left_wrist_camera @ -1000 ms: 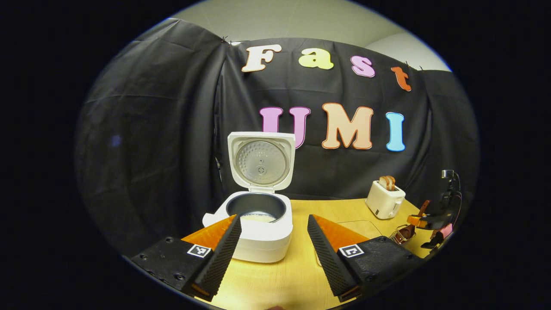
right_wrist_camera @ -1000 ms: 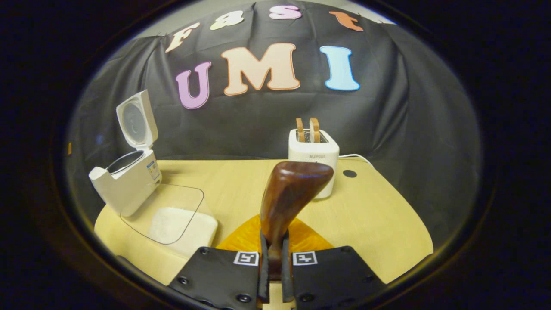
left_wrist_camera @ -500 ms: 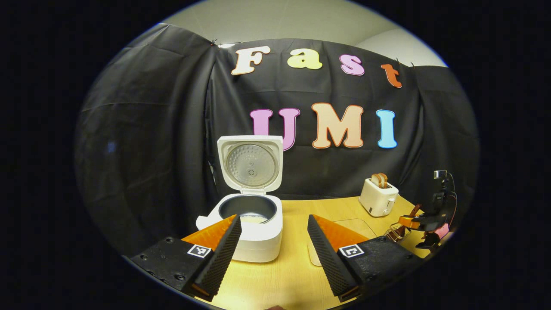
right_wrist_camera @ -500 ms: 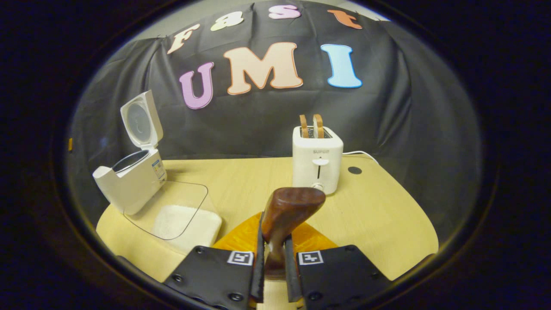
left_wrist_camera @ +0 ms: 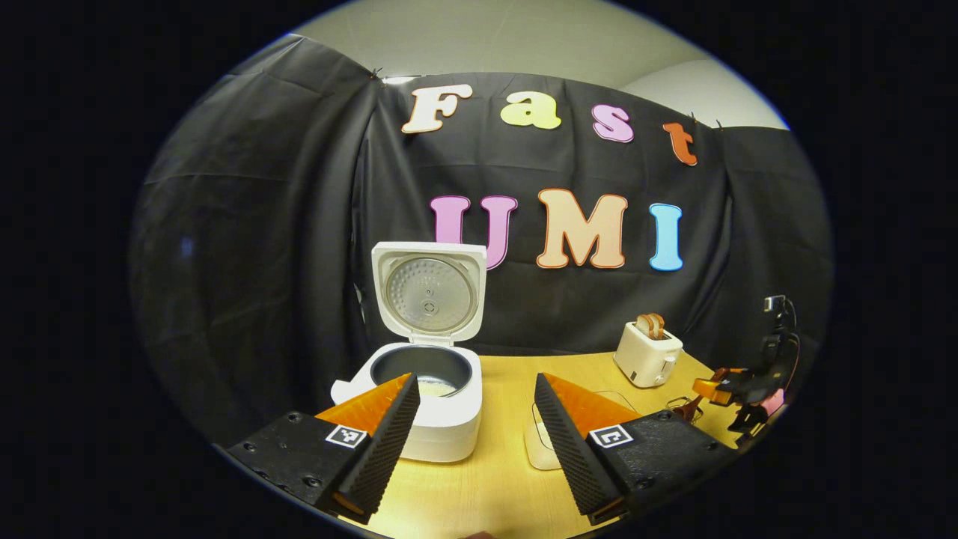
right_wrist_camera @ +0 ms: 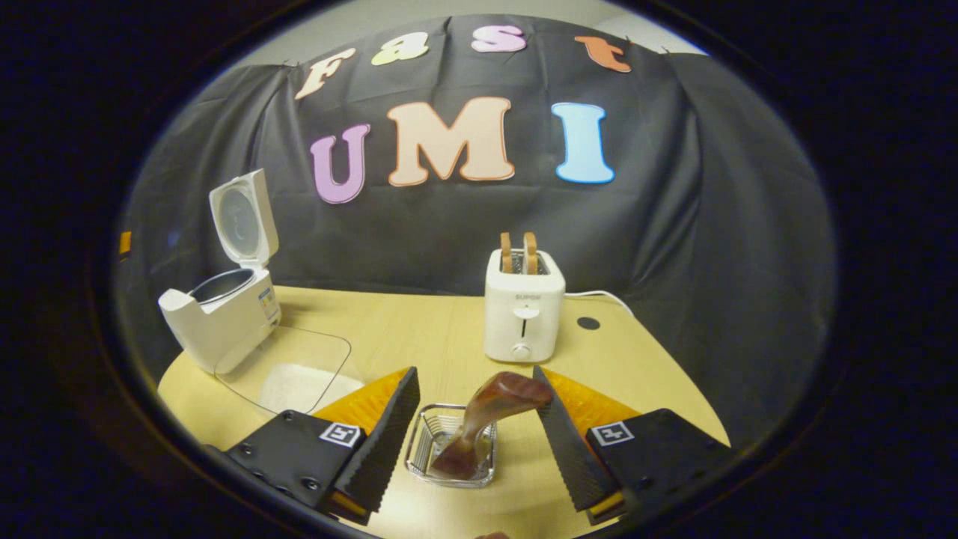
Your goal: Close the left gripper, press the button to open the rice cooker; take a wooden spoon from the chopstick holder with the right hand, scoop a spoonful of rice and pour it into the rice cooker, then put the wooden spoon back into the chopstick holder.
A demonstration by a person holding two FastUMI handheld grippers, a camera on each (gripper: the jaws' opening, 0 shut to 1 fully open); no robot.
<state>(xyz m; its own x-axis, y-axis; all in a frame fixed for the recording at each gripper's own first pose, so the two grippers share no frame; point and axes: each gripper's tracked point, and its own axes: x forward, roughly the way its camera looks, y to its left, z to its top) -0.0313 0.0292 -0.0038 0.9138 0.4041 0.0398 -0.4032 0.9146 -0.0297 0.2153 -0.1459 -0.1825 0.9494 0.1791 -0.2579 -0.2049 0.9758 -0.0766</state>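
The white rice cooker point(left_wrist_camera: 430, 408) stands with its lid point(left_wrist_camera: 428, 292) raised, and a little rice shows in its pot. My left gripper point(left_wrist_camera: 475, 380) is open in front of it with nothing between its fingers. In the right gripper view, the wooden spoon point(right_wrist_camera: 486, 415) stands handle-down in the wire chopstick holder point(right_wrist_camera: 426, 453), its dark bowl tilted toward one finger. My right gripper point(right_wrist_camera: 475, 374) is open around the spoon without pressing it. The rice cooker point(right_wrist_camera: 221, 322) is at the far left. The shallow rice box point(right_wrist_camera: 299, 385) under a clear lid lies beside the cooker.
A white toaster point(right_wrist_camera: 522, 303) with two slices stands at the back of the wooden table point(right_wrist_camera: 419, 329), with a cord behind it. In the left gripper view, the toaster point(left_wrist_camera: 647, 355) is at the right, and the other gripper point(left_wrist_camera: 748, 389) hovers by the table's right edge.
My right gripper has opened and let go of the wooden spoon, which now stands in the chopstick holder. The left gripper has drawn back a little from the cooker.
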